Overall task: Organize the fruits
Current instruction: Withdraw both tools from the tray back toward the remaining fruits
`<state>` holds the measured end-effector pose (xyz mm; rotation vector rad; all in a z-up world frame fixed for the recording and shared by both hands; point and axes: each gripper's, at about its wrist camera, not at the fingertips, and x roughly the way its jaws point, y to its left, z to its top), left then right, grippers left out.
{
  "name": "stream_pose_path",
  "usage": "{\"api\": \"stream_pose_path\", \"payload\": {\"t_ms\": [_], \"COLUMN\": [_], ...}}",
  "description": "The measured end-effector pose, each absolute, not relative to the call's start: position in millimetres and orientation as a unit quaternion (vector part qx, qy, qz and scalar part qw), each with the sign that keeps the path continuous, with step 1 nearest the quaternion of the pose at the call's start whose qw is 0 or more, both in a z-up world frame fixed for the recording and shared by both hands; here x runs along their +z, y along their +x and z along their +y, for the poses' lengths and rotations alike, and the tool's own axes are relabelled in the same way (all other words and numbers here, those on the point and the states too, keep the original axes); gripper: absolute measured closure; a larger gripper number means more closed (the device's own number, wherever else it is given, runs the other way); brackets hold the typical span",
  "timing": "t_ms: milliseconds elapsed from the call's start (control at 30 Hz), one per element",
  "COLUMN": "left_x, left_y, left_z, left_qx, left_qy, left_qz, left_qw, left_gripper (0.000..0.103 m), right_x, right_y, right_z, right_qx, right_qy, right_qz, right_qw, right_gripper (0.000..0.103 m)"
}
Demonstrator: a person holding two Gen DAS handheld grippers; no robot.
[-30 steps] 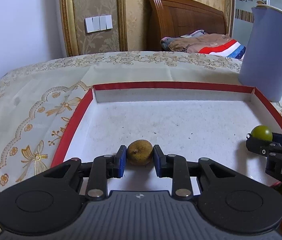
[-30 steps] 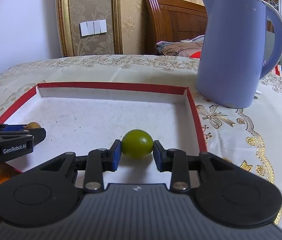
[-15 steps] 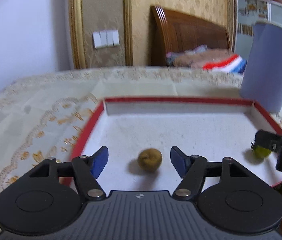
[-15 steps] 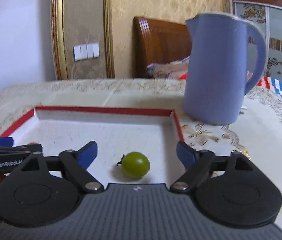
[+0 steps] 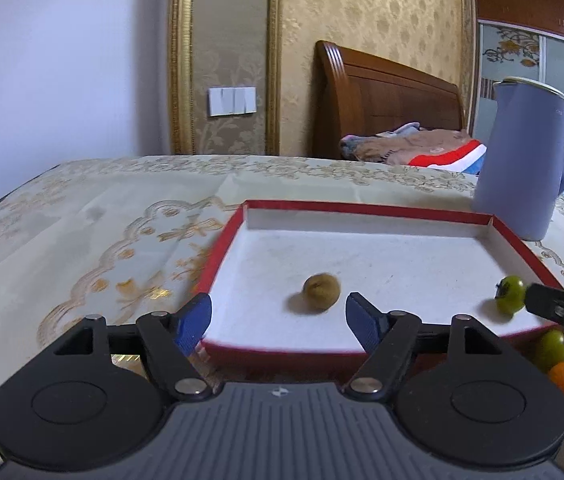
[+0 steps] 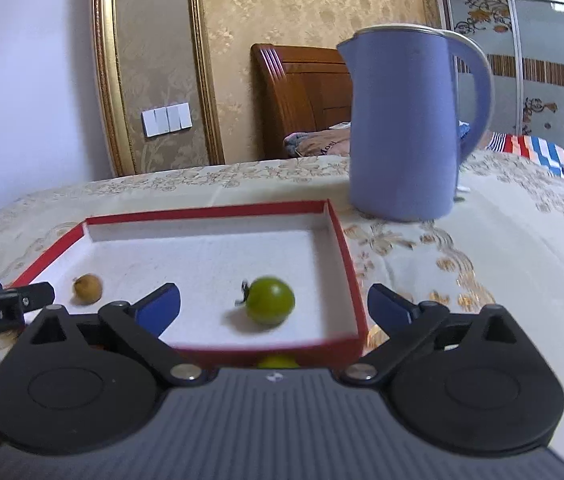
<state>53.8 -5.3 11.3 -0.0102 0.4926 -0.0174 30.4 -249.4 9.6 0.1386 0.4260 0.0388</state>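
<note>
— From the left camera: what's changed?

— The left gripper (image 5: 278, 318) let go a moment ago; its fingers (image 5: 194, 316) are spread wide, holding nothing. The brown fruit (image 5: 321, 291) it carried now lies in the red tray (image 5: 362, 209), just ahead of the fingers.

— And the right camera?

— Same story. The right gripper (image 6: 272, 308) has opened fully and backed off; the green tomato (image 6: 270, 300) sits free near the tray's right wall. More fruit (image 6: 278, 361) waits just outside the near rim, so I'd guess that's next. The blue kettle (image 6: 406, 124) stands on the surface behind.
</note>
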Motion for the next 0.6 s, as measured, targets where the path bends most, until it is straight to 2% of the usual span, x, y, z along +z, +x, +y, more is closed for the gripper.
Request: {"api": "stream_pose_path", "payload": {"t_ms": [233,400,600], "left_x": [11.6,7.5,-0.5], "left_y": [19.2,8.2,-12.6], "left_z": [7.8,20.8,20.8], "left_qx": [-0.007,-0.021,-0.034], "left_qy": [-0.004,-0.037,-0.031], "left_qz": [0.223,0.255,0.270], "left_qw": [0.975,0.966,0.962], "left_gripper": [0.027,0.026,0.025], "right_x": [15.1,12.1,9.4], "right_y": [-22.9,-29.3,-34.6], "right_z": [-240.8,-235.5,-247.6], "right_qx": [0.043,0.052,0.058], "right_qy": [0.046,0.028,0.068], "right_qz": [0.148,0.159,0.163], "right_qw": [0.987,0.985,0.983], "right_gripper": [0.000,0.000,0.000]}}
